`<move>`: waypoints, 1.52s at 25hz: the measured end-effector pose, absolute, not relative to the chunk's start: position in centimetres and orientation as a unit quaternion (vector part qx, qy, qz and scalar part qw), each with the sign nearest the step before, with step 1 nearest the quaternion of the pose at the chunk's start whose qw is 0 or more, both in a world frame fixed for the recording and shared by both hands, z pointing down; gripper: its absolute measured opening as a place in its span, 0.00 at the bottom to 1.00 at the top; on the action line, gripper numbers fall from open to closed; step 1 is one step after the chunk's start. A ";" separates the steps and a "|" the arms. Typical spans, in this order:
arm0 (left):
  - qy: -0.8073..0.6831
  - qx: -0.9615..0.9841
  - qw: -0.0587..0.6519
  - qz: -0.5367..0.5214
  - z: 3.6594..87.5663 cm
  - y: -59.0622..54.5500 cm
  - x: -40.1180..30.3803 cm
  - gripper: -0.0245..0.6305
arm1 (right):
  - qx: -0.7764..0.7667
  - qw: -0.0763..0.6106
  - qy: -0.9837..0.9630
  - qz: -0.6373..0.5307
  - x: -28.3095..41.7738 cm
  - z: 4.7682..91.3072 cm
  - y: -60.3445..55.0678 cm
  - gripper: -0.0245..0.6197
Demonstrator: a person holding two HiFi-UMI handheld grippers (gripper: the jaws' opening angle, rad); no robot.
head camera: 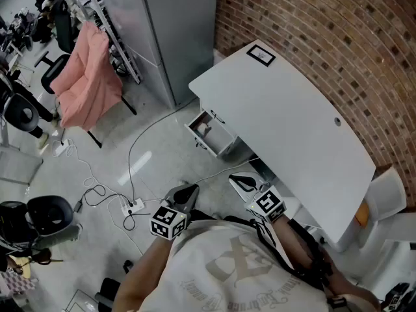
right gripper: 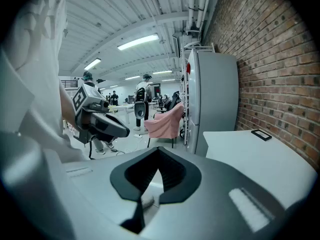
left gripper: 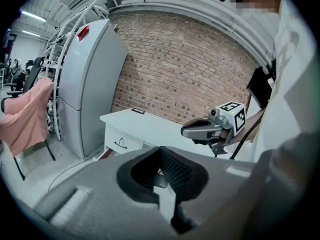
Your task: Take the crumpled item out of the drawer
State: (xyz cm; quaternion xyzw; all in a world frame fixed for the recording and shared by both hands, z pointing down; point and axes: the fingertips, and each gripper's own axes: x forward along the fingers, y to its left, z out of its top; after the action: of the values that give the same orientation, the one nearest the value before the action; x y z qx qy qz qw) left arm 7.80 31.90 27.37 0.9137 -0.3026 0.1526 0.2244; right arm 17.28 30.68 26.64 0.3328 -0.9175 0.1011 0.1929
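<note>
Held close in front of the person's chest, the left gripper and right gripper sit side by side, both tilted slightly downward, each with jaws closed together on nothing.

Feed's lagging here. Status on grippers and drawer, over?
Left gripper and right gripper shut, empty. Drawer open, untouched; contents unclear. Floor cable lies between.

The counter is running along the brick wall on your right. The drawer is hanging open below its front edge near the far end, a small flat object lying on the far corner, the cabinet standing beyond.
</note>
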 end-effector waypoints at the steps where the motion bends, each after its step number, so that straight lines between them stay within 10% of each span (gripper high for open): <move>1: -0.305 0.912 0.229 0.151 27.5 32.8 8.1 0.04 | 0.331 0.193 -0.918 0.102 17.7 26.7 31.5 0.05; 38: -0.354 0.902 0.204 0.136 25.4 36.0 7.0 0.04 | 0.361 0.188 -0.907 0.111 20.7 28.0 35.3 0.05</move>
State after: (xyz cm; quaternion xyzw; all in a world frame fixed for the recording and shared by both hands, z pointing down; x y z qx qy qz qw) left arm 6.95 36.04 25.41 0.9024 -0.3542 0.1360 0.2041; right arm 20.66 35.28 28.01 0.3612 -0.9066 0.1113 0.1879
